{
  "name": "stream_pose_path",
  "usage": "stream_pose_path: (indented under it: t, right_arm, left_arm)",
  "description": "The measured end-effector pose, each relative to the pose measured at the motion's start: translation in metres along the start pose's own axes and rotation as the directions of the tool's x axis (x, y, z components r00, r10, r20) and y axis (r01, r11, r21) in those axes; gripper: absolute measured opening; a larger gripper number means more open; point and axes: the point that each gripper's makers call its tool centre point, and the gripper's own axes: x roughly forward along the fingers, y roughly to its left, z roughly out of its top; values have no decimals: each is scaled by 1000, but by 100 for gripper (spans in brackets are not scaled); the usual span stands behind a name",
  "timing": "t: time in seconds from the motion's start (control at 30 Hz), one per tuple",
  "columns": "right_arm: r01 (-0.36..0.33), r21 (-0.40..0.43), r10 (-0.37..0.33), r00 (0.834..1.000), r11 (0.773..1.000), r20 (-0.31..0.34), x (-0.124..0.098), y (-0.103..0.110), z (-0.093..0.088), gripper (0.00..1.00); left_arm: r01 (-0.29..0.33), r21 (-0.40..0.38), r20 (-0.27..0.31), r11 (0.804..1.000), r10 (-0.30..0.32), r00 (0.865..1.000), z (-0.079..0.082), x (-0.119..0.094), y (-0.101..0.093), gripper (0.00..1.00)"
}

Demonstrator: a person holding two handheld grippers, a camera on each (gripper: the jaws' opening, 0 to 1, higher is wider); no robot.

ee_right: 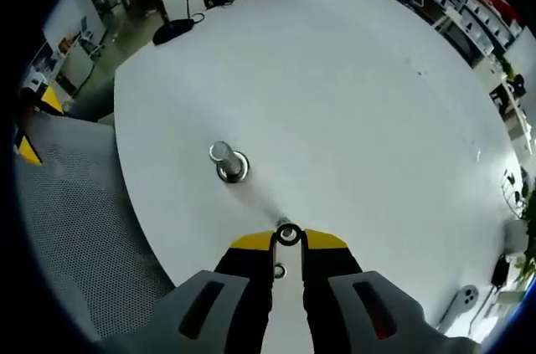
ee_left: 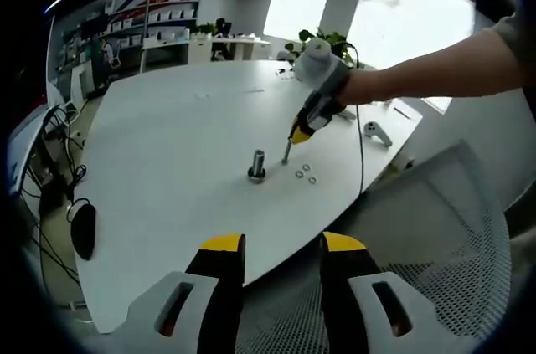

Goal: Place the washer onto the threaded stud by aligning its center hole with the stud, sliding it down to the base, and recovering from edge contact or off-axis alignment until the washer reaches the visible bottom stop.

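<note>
A threaded stud stands upright on its nut base on the white table. In the right gripper view the stud is ahead and to the left of my right gripper, which is shut on a washer at its yellow tips. Another washer lies on the table under the jaws. In the left gripper view the right gripper, held by a hand, points down just right of the stud, beside three loose washers. My left gripper stays open and back from the table edge, over a chair.
A grey mesh chair sits at the near table edge, also at the left as a mesh chair. A black mouse lies at the table's left edge. A grey handle-like part rests far right. Office shelves and desks stand behind.
</note>
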Motion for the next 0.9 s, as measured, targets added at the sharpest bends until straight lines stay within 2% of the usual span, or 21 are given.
stream_pose_path:
  t: [0.47,0.9]
  right_arm:
    - [-21,-27,19,999,999,-46,15,1,-3,13]
    - [-46,-32,42,992,998,-116,42,3,-19,13]
  left_arm:
    - [-3,-3,1,1000,3,1000,0,0,0,33]
    - [-3,-2,0,1000,3,1000,0,0,1,33]
